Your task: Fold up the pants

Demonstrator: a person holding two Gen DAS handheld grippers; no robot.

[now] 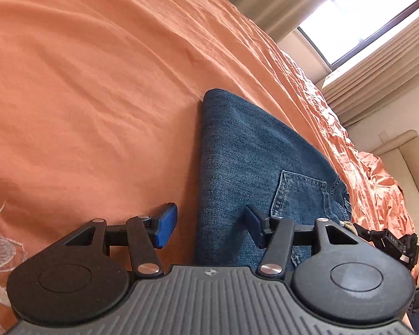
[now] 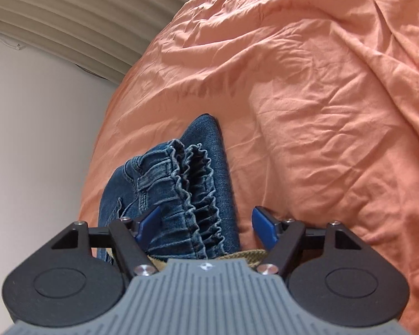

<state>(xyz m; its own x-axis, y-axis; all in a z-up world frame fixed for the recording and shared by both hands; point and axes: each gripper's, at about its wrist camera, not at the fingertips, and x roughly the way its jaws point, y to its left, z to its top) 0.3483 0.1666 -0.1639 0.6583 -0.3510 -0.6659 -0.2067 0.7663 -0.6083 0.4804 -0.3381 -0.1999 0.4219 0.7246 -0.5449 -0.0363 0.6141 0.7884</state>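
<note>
Left gripper [image 1: 211, 224]: at the bottom of our left view, fingers spread, holding nothing, over the near edge of the jeans.
Right gripper [image 2: 206, 224]: at the bottom of our right view, fingers spread wide, straddling the waistband [image 2: 192, 184], gripping nothing.
Jeans [image 1: 248, 162]: lower centre of both views, lying on the bedspread [image 1: 92, 89] as a compact folded stack, pocket [image 1: 299, 195] up.
Progress: we judge the folding nearly or fully done; at most a last tidy remains.
Far: window [image 1: 371, 14], upper right of the left view.
</note>
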